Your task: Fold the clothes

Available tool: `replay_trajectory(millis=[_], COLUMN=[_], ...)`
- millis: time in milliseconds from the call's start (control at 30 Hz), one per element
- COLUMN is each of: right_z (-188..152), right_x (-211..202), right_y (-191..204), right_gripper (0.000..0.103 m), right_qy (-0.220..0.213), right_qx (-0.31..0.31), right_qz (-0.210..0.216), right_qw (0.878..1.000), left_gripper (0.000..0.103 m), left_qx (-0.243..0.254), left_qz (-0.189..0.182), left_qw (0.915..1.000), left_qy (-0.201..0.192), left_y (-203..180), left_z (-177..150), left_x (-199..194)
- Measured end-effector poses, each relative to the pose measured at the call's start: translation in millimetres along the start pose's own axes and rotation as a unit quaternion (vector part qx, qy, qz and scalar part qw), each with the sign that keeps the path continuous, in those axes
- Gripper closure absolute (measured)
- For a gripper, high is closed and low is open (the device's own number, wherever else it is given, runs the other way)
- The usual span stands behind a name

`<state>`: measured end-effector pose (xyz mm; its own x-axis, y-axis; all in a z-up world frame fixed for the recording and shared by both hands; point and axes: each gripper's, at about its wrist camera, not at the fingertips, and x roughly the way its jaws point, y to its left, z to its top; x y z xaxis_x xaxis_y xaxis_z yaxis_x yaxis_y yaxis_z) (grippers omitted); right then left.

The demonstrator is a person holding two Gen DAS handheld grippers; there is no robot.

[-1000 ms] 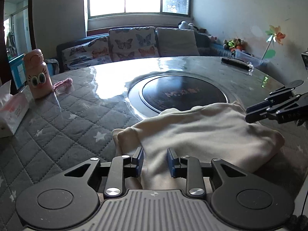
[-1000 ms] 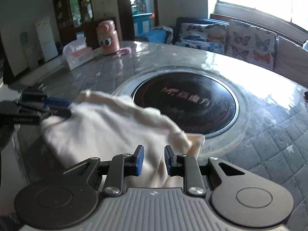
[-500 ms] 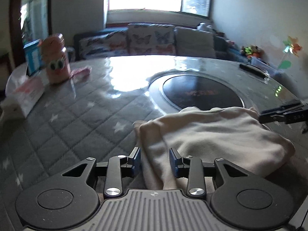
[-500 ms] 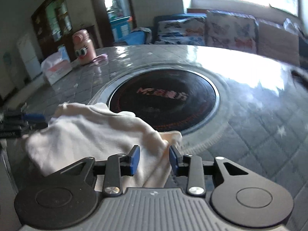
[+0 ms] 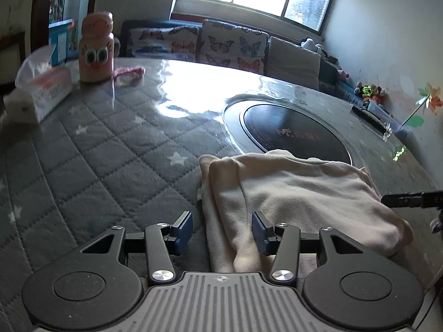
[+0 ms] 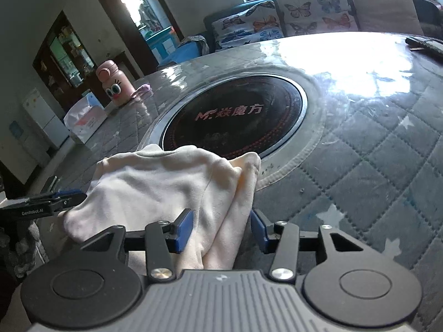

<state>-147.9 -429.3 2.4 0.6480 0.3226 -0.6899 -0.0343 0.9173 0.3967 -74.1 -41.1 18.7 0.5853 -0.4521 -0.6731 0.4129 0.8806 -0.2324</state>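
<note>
A cream garment [image 5: 299,193] lies folded in a bundle on the quilted grey table, by the near rim of the round black hob. It also shows in the right wrist view [image 6: 166,191]. My left gripper [image 5: 223,229] is open, with the garment's left end lying between its blue pads, not pinched. My right gripper [image 6: 221,228] is open too, with the garment's right end between its pads. Each gripper shows in the other's view, the right one [image 5: 409,197] and the left one [image 6: 41,200], at opposite ends of the bundle.
A round black hob [image 5: 293,132] is set in the table [image 5: 116,149] just beyond the garment. A pink cartoon bottle [image 5: 95,48], a tissue pack [image 5: 41,94] and a pink cloth [image 5: 128,72] stand far left. A dark remote [image 5: 371,117] lies far right. A sofa is behind.
Both grippers have opened wider and let go of the garment ends. The garment has settled onto the table, and both cameras have swung a little.
</note>
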Motion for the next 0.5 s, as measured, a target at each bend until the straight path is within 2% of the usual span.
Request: replay_trajectory(millis=[67,100,200,233,267,300,367,500], right_z=[-1,-1,-2,-2,-2,-2,-2,-2], right_x=[1,1,3,4,5,6,6,2], right_y=[-1,0,4,5,6,7,9,10], right_gripper=[0.054,0.054,0.056,0.06,0.072,0.078,0.084,0.085], right_qy=[-0.003,-0.003,-0.002,-0.002,-0.002,-0.001,-0.003,-0.008], right_qx=[0.01,0.011,0.009,0.008,0.009,0.011,0.009,0.006], right_qz=[0.002,0.002,0.004,0.004,0.005,0.007,0.006,0.01], right_qw=[1.0,1.0,1.0,1.0,1.0,1.0,1.0,1.0], left_gripper=[0.059,0.067,0.076,0.078,0.08,0.08,0.08,0.077], left_qx=[-0.011,-0.014,-0.023,-0.022,-0.022,-0.022,-0.022,-0.023], left_qz=[-0.007,-0.01,-0.021,-0.02,-0.02,-0.019,-0.017,-0.011], left_qw=[0.9999,0.9998,0.9995,0.9995,0.9996,0.9996,0.9996,0.9997], left_qy=[0.005,0.005,0.007,0.006,0.005,0.004,0.002,-0.002], left_y=[2,2,1,0,-1,-1,-1,0], left_z=[0,0,0,0,0,0,0,1], left_x=[2,2,3,3,3,2,0,-3])
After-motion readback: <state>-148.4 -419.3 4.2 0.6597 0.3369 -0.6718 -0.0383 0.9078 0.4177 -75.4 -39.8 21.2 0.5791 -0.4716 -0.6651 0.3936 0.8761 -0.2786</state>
